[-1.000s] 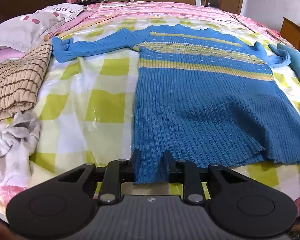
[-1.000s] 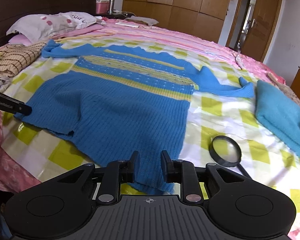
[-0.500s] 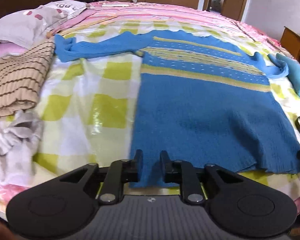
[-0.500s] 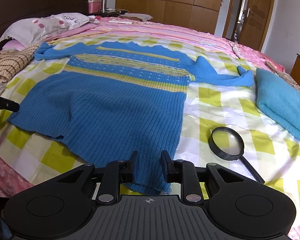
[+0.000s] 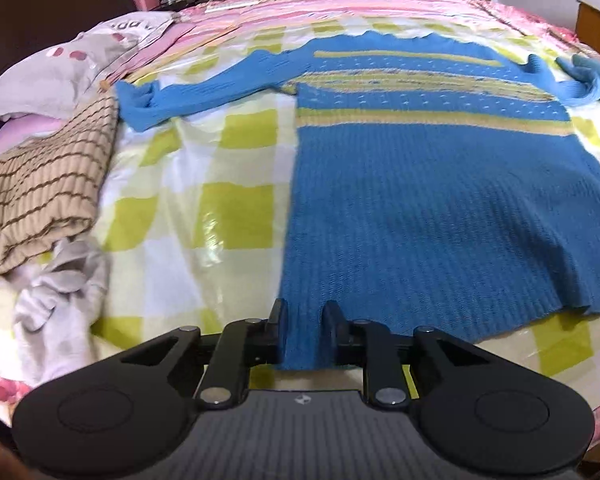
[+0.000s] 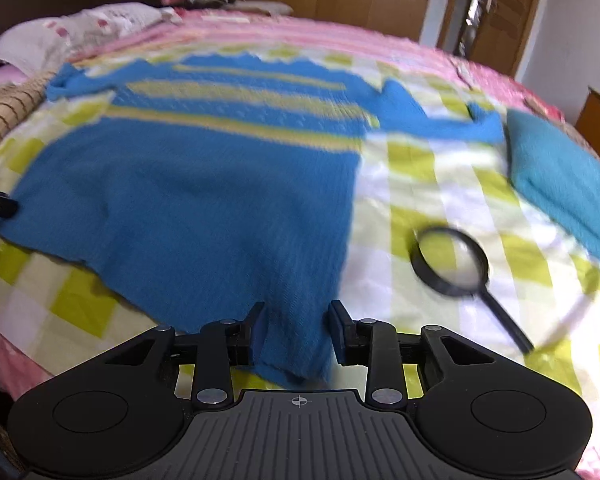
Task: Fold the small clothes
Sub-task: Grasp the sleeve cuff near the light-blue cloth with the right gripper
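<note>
A blue knit sweater [image 5: 440, 208] lies flat and unfolded on the bed [image 5: 220, 216], sleeves spread; the left gripper [image 5: 303, 330] is closing on one hem corner, the right gripper [image 6: 296, 330] opening around the other, so folding seems barely begun.

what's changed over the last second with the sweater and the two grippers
The right gripper has its jaws opening, loosening off the hem corner of the blue knitted sweater with yellow stripes. The left gripper is closing on the other hem corner. The sweater's body stays flat on the checked bedspread; the black magnifying glass has not moved.
</note>
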The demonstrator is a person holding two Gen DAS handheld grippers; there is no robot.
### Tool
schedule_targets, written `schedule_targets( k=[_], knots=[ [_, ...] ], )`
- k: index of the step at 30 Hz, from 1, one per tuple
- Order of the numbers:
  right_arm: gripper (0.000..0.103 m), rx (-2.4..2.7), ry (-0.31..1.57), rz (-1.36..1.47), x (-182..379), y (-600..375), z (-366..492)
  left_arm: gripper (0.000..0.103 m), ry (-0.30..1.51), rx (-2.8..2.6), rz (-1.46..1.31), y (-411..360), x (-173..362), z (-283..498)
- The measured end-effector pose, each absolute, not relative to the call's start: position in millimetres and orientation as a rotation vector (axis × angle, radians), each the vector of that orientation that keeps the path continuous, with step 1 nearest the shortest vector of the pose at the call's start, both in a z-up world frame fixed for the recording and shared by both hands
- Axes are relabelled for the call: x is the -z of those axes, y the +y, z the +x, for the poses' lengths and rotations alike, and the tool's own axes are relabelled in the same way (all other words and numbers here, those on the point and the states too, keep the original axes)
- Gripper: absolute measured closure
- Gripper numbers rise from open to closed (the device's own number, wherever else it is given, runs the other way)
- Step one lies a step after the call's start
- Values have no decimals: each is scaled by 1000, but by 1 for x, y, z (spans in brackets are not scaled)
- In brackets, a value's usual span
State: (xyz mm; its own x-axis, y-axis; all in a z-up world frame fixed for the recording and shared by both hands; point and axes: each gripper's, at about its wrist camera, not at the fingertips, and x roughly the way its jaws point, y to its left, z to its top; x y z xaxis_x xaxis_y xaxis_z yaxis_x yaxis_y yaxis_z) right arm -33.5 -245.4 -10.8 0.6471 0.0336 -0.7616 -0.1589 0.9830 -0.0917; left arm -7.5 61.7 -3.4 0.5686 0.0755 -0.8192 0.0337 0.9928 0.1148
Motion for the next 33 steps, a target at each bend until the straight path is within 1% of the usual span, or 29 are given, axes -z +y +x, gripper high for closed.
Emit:
schedule_targets(
  k=[4,8,12,16,23,26,33],
  knots=[
    [73,-108,858,-112,3,-254,-37,75,943,-12,92,63,-7,-12],
    [73,-114,782,-78,-17,-257,-37,75,895,29,51,55,-25,-10],
    [72,-103,733,-59,-28,-264,-21,75,846,93,42,33,-38,7],
    [71,-69,703,-43,-32,-274,-1,74,834,155,46,9,-40,31],
    [70,24,679,24,-36,-318,55,71,832,256,37,-42,-34,78],
    [70,67,680,82,-39,-344,88,69,825,303,30,-66,-32,101],
    [69,172,686,233,-42,-415,174,68,792,374,37,-121,-30,152]
  ],
)
